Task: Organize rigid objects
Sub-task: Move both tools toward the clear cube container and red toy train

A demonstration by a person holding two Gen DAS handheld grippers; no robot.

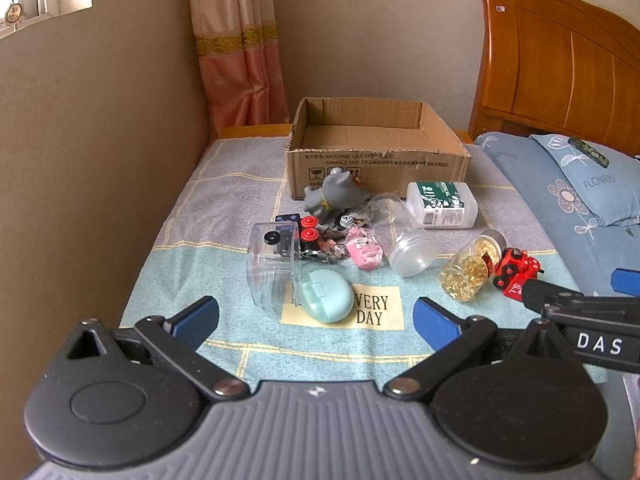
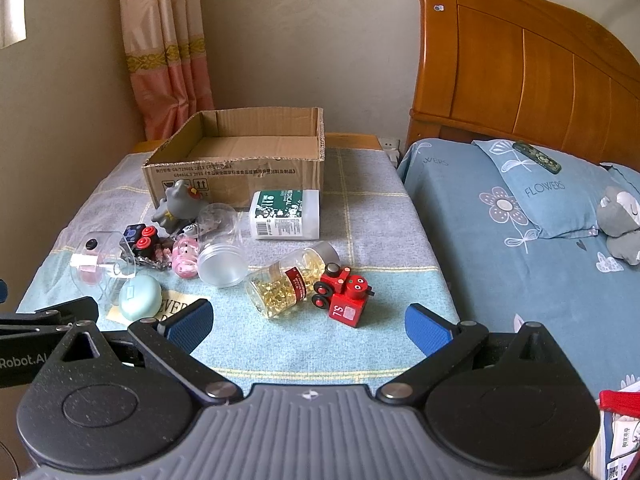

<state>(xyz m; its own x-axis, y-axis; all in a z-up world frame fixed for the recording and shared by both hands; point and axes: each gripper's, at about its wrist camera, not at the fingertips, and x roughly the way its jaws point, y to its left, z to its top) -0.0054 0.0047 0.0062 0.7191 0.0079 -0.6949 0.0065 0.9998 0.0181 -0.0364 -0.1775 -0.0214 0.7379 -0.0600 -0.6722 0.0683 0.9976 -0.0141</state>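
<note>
Red toy train (image 2: 343, 295) just ahead of right claw (image 2: 308, 326), gaping.

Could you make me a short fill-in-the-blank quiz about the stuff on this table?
1. The cardboard box at the back has ____ inside it.
2. The jar of yellow capsules lies on its ____.
3. The toy train beside that jar is mostly ____.
4. Both the left gripper and the right gripper are ____ and hold nothing.

Missing words: nothing; side; red; open

A pale blue and lilac checked cloth with yellow lines (image 2: 372, 216) lies under a red wooden toy train (image 2: 344, 294). A mint-green oval plastic case (image 1: 326, 296) and a brown cardboard box (image 1: 376, 168) show too.
</note>
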